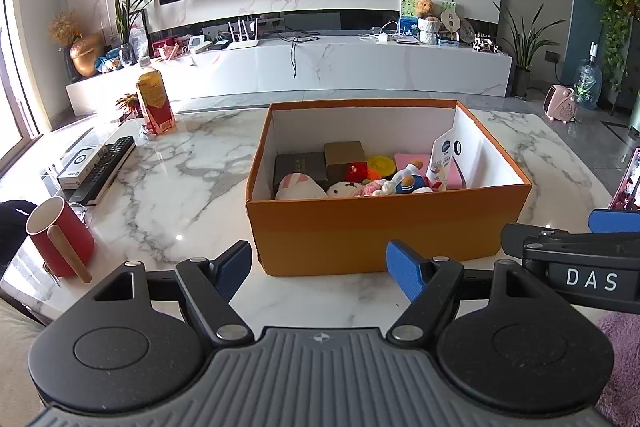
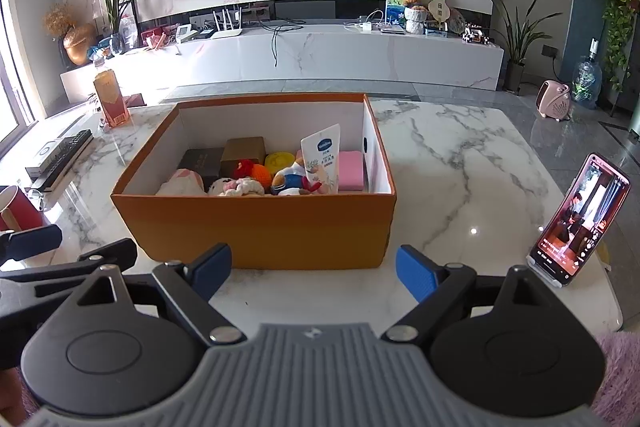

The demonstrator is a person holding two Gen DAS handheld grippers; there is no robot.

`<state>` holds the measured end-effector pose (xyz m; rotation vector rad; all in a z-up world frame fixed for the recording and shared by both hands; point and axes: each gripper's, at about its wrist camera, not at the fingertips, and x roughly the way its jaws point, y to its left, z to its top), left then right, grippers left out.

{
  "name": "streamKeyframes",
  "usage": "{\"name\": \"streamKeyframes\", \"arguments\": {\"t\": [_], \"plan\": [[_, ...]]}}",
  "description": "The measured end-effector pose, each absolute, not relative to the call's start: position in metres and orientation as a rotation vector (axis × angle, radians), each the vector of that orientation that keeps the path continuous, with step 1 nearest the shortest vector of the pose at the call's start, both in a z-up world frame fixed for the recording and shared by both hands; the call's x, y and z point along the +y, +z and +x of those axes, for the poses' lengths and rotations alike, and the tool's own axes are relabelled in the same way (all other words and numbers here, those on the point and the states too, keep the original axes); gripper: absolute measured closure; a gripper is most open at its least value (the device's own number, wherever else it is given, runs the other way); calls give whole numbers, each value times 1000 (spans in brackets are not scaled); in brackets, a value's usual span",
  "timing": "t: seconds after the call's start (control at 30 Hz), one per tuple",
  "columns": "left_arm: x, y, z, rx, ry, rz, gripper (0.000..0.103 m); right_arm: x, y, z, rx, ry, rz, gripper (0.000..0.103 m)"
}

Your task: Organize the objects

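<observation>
An orange cardboard box [image 1: 384, 227] [image 2: 260, 223] stands on the marble table, holding several plush toys [image 1: 380, 187] [image 2: 240, 187], two dark boxes [image 2: 224, 159], a pink block [image 2: 351, 174] and a white tube [image 2: 322, 159] that leans upright. My left gripper [image 1: 320, 271] is open just in front of the box's near wall, nothing between its blue pads. My right gripper [image 2: 314, 267] is open too, also short of the near wall and holding nothing. The right gripper's body [image 1: 580, 259] shows at the right of the left wrist view.
A red mug [image 1: 56, 235] with a wooden handle stands at the table's left edge. Behind it lie a remote [image 1: 108, 167] and a small white box. An orange bottle [image 1: 156, 103] stands far left. A lit phone [image 2: 576, 219] leans on a stand at the right.
</observation>
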<state>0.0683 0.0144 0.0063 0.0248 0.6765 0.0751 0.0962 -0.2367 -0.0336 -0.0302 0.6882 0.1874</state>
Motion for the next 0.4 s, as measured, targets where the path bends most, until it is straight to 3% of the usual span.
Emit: {"name": "streamKeyframes", "arguments": {"t": [0.4], "plan": [[14,6,67,676,72,28,16,-237,-34,94,689,185,-31,13]]}}
